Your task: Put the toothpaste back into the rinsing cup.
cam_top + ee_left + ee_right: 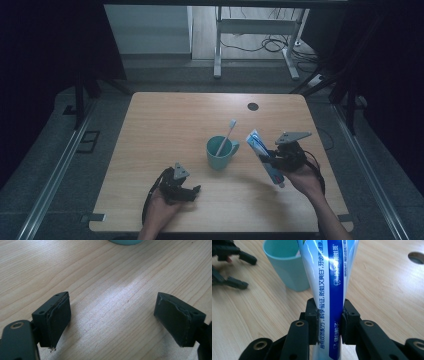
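Note:
My right gripper [329, 322] is shut on a blue and white toothpaste tube [329, 275], pads pressing its lower body. In the high view the toothpaste tube [261, 150] is held tilted above the table, right of a teal mug [220, 152] with a white toothbrush [227, 134] standing in it; my right gripper [274, 159] is at its middle. The teal mug [284, 267] stands behind the tube. My left gripper [192, 192] rests near the front edge, left of the mug. Its jaws stand wide open over bare wood, left gripper [112, 317], with the mug's base [126, 242] ahead.
The wooden table [165, 120] has a round dark cable hole [253, 106] at the back right, also seen as a hole [417, 257] in the right gripper view. Beyond the far edge stand a white desk frame [255, 30] and cables on the floor.

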